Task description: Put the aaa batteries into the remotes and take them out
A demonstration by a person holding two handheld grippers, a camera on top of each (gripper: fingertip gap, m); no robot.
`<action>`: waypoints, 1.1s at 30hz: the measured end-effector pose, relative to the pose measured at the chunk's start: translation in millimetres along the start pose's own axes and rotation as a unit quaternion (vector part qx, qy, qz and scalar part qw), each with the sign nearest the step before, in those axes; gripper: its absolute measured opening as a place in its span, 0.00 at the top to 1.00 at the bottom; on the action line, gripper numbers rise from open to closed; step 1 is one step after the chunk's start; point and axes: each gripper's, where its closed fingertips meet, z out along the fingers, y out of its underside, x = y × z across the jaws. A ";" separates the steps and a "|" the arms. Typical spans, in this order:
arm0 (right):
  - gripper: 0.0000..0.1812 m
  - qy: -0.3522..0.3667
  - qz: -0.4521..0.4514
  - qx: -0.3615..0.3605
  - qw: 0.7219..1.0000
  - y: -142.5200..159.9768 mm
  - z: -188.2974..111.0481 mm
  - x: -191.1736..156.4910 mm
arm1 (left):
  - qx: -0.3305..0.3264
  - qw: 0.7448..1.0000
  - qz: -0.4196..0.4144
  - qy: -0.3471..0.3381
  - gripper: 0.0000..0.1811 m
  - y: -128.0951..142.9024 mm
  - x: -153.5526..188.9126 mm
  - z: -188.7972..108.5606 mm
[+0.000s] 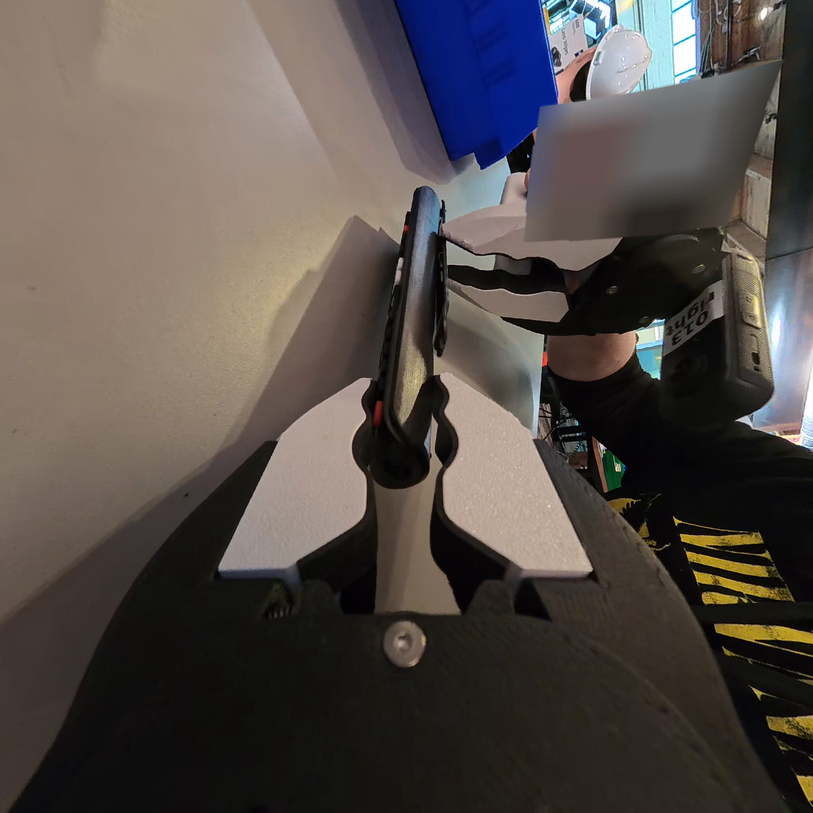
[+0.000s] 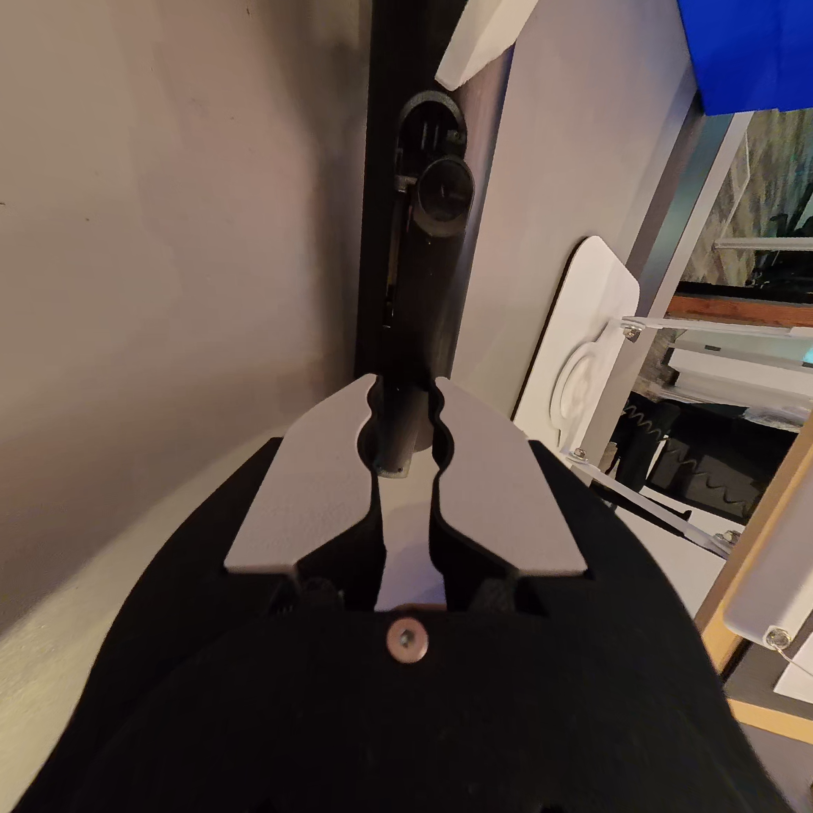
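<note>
Remote [image 1: 411, 338], black and slim, stands on edge above the pale tabletop [image 1: 154, 220], its near end pinched between the nearly closed fingers of the left hand-held gripper [image 1: 402, 396]. Right hand-held gripper [image 2: 404, 396] clamps the battery cover [image 2: 398, 433] at the remote's back, fingers narrowly parted. Blue bin [image 1: 479, 75] sits beyond.

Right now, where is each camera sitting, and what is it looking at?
Left wrist view: on the left gripper, looking along the remote that it grips edge-on; the right gripper pinches the cover, and the person's arm shows.
Right wrist view: on the right gripper, looking down the cover into the open battery bay.
Both share the table and blue bin.
</note>
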 end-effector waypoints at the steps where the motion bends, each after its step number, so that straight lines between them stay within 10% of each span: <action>1: 0.90 0.001 -0.003 0.000 1.000 -0.1 0.0 -0.1 | 0.000 1.000 0.000 0.000 0.87 -0.1 -0.1 -0.1; 33: 0.85 0.008 -0.020 -0.044 0.999 2.1 3.6 -3.4 | 0.003 1.000 0.001 0.000 0.87 -0.9 0.1 -0.7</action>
